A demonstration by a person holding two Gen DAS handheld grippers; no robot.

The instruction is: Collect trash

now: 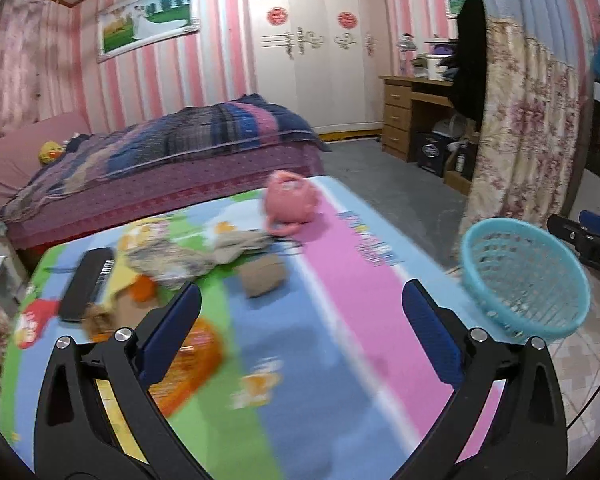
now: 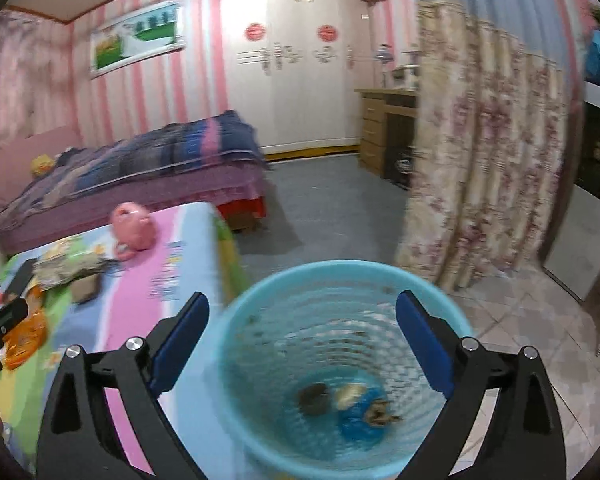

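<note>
A light blue mesh trash basket [image 2: 340, 360] stands on the floor just right of the table; it also shows in the left wrist view [image 1: 528, 276]. It holds a few scraps, brown, pale and blue [image 2: 348, 400]. My right gripper [image 2: 302, 340] is open and empty right above the basket's mouth. My left gripper [image 1: 302, 328] is open and empty above the colourful table cloth [image 1: 300, 360]. Ahead of it lie a brown crumpled lump [image 1: 262, 276], a crumpled paper heap [image 1: 188, 256], an orange wrapper [image 1: 188, 364] and orange scraps [image 1: 144, 288].
A pink toy bag [image 1: 290, 200] sits at the table's far edge and a black remote [image 1: 86, 282] at the left. A bed [image 1: 140, 160] lies behind the table, a floral curtain [image 2: 480, 152] to the right, and a wardrobe and wooden desk at the back.
</note>
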